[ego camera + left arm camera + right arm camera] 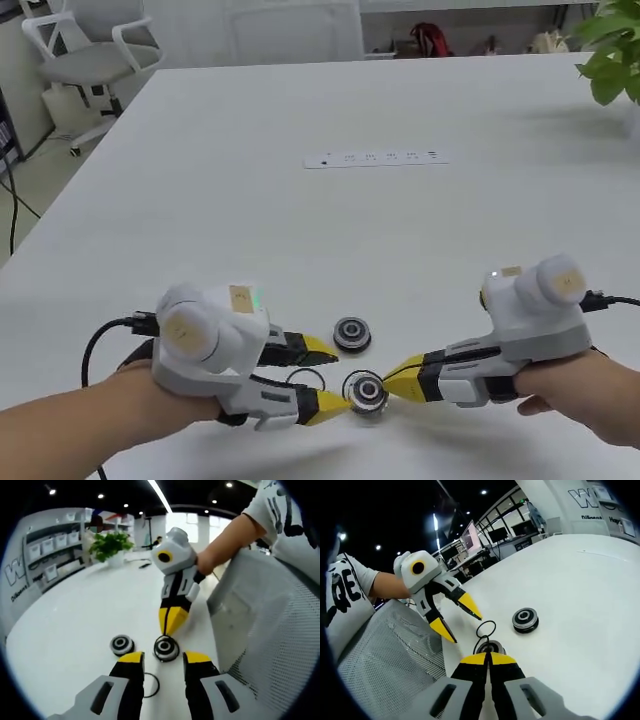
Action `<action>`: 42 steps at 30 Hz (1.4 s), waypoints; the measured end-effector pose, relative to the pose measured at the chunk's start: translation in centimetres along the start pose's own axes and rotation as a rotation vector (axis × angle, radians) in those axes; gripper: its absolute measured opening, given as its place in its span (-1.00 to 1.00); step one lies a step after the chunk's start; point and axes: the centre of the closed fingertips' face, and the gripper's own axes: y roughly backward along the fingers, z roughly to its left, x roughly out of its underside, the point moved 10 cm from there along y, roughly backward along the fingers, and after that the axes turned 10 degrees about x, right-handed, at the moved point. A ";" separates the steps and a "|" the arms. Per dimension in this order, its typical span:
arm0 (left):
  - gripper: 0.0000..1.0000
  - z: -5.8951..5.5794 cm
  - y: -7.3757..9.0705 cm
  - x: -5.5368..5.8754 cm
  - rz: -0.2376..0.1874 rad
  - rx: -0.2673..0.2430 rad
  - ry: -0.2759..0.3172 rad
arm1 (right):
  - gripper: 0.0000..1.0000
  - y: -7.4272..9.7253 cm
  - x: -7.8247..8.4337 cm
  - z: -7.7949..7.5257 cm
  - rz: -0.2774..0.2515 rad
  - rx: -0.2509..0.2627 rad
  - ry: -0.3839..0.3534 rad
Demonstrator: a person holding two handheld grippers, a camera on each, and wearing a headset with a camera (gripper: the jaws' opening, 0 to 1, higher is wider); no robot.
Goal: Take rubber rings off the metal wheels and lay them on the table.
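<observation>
Two small metal wheels lie near the table's front edge. The nearer wheel (pixel 365 391) (pixel 166 648) (pixel 490 647) sits between both grippers. My left gripper (pixel 330 378) (pixel 164 658) (pixel 463 625) is open, its yellow tips just short of this wheel on either side. From the opposite side my right gripper (pixel 395 378) (pixel 169 627) (pixel 489 659) is shut, its tip at the wheel's rim; whether it pinches a ring is hidden. The second wheel (pixel 352 333) (pixel 122 644) (pixel 525 620) still wears a black ring. A loose rubber ring (pixel 305 378) (pixel 150 685) (pixel 486 628) lies flat on the table.
A white power strip (pixel 375 158) lies mid-table. A potted plant (pixel 610 50) stands at the far right corner and an office chair (pixel 90 50) beyond the far left edge. A mesh chair back (pixel 260 620) (pixel 390 655) is close behind the front edge.
</observation>
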 end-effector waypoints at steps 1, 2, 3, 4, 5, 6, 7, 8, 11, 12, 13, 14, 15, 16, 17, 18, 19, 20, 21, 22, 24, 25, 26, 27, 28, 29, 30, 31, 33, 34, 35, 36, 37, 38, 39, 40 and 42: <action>-0.36 -0.1 0.2 0.1 0.000 -0.001 0.000 | -1.00 0.0 0.0 0.0 0.000 -0.003 0.000; -0.34 -0.1 0.5 0.1 0.000 -0.001 0.000 | -1.00 -0.1 0.0 0.0 0.000 -0.006 0.000; -0.32 -0.2 0.7 0.2 -0.002 -0.005 -0.002 | -1.00 -0.1 -0.1 0.1 0.000 -0.009 0.000; -0.31 -0.3 1.0 0.2 -0.005 -0.008 0.000 | -1.00 -0.1 -0.1 0.2 0.001 -0.012 0.001; -0.29 -0.3 1.2 0.3 -0.008 -0.011 0.002 | -1.00 -0.1 -0.2 0.2 0.002 -0.014 0.002; -0.27 -0.4 1.4 0.3 -0.012 -0.015 0.004 | -1.00 -0.1 -0.2 0.2 0.003 -0.016 0.002; -0.26 -0.3 1.7 0.3 -0.018 -0.024 0.006 | -1.00 -0.2 -0.2 0.3 0.004 -0.018 0.004; -0.24 -0.3 1.8 0.3 -0.022 -0.029 0.007 | -1.00 -0.2 -0.3 0.3 0.005 -0.019 0.005; -0.18 -0.2 2.5 0.3 -0.040 -0.050 0.016 | -1.00 -0.2 -0.6 0.4 0.005 -0.025 0.009; -0.16 -0.2 2.7 0.4 -0.046 -0.057 0.022 | -1.00 -0.2 -0.7 0.5 0.005 -0.027 0.010; -0.14 -0.1 2.9 0.5 -0.048 -0.062 0.026 | -1.00 -0.2 -0.8 0.5 0.004 -0.029 0.011; -0.12 0.0 3.2 0.8 -0.050 -0.070 0.032 | -1.00 -0.2 -1.0 0.5 0.002 -0.031 0.014; -0.11 0.1 3.3 0.9 -0.049 -0.073 0.036 | -1.00 -0.3 -1.1 0.6 0.001 -0.032 0.014; -0.10 0.1 3.6 1.1 -0.049 -0.079 0.040 | -1.00 -0.3 -1.4 0.6 -0.003 -0.035 0.014; -0.09 0.1 3.7 1.2 -0.049 -0.082 0.042 | -1.00 -0.4 -1.5 0.6 -0.006 -0.036 0.015; -0.08 0.1 4.0 1.4 -0.047 -0.087 0.045 | -1.00 -0.5 -1.7 0.7 -0.009 -0.038 0.016; -0.07 0.1 4.1 1.5 -0.047 -0.090 0.048 | -1.00 -0.6 -1.9 0.7 -0.011 -0.039 0.018; -0.06 0.1 4.2 1.7 -0.046 -0.093 0.050 | -1.00 -0.8 -2.1 0.8 -0.014 -0.041 0.018; -0.05 0.1 4.4 1.8 -0.046 -0.099 0.054 | -1.00 -0.9 -2.2 0.8 -0.016 -0.044 0.017; -0.04 0.1 4.5 1.9 -0.044 -0.102 0.057 | -1.00 -1.1 -2.3 0.9 -0.017 -0.045 0.018; -0.02 0.1 4.8 2.1 -0.042 -0.110 0.060 | -1.00 -1.4 -2.5 1.0 -0.019 -0.047 0.021; -0.01 0.1 5.0 2.2 -0.041 -0.114 0.061 | -1.00 -1.6 -2.7 1.1 -0.018 -0.049 0.025; 0.00 0.1 5.1 2.3 -0.039 -0.119 0.061 | -1.00 -1.8 -2.7 1.2 -0.017 -0.048 0.027; 0.00 0.1 5.3 2.4 -0.037 -0.122 0.062 | -1.00 -2.0 -2.8 1.2 -0.017 -0.049 0.029; 0.01 0.1 5.4 2.5 -0.036 -0.125 0.064 | -1.00 -2.2 -2.9 1.3 -0.017 -0.049 0.028; 0.02 0.2 5.6 2.7 -0.035 -0.130 0.066 | -1.00 -2.4 -2.9 1.4 -0.017 -0.049 0.029; 0.02 0.2 5.7 2.8 -0.035 -0.134 0.068 | -1.00 -2.6 -3.0 1.4 -0.017 -0.049 0.029; 0.03 0.2 5.9 2.9 -0.035 -0.139 0.072 | -1.00 -2.9 -3.0 1.5 -0.016 -0.050 0.028; 0.04 0.2 6.2 3.0 -0.035 -0.146 0.075 | -1.00 -3.3 -3.0 1.6 -0.015 -0.049 0.029; 0.04 0.2 6.3 3.1 -0.034 -0.151 0.078 | -1.00 -3.5 -3.1 1.7 -0.013 -0.049 0.029; 0.04 0.2 6.4 3.1 -0.034 -0.155 0.081 | -1.00 -3.7 -3.1 1.7 -0.012 -0.050 0.028; 0.04 0.2 6.5 3.2 -0.034 -0.157 0.082 | -1.00 -3.9 -3.1 1.8 -0.011 -0.051 0.025; 0.04 0.1 6.5 3.2 -0.033 -0.159 0.083 | -1.00 -4.1 -3.2 1.8 -0.012 -0.052 0.024; 0.05 0.1 6.6 3.2 -0.032 -0.162 0.085 | -1.00 -4.3 -3.2 1.9 -0.011 -0.053 0.020; 0.05 0.1 6.7 3.2 -0.032 -0.164 0.085 | -1.00 -4.4 -3.2 1.9 -0.010 -0.054 0.017; 0.05 0.1 6.7 3.2 -0.032 -0.167 0.087 | -1.00 -4.7 -3.2 2.0 -0.009 -0.056 0.013; 0.05 0.1 6.8 3.2 -0.034 -0.170 0.089 | -1.00 -5.0 -3.1 2.1 -0.004 -0.058 0.008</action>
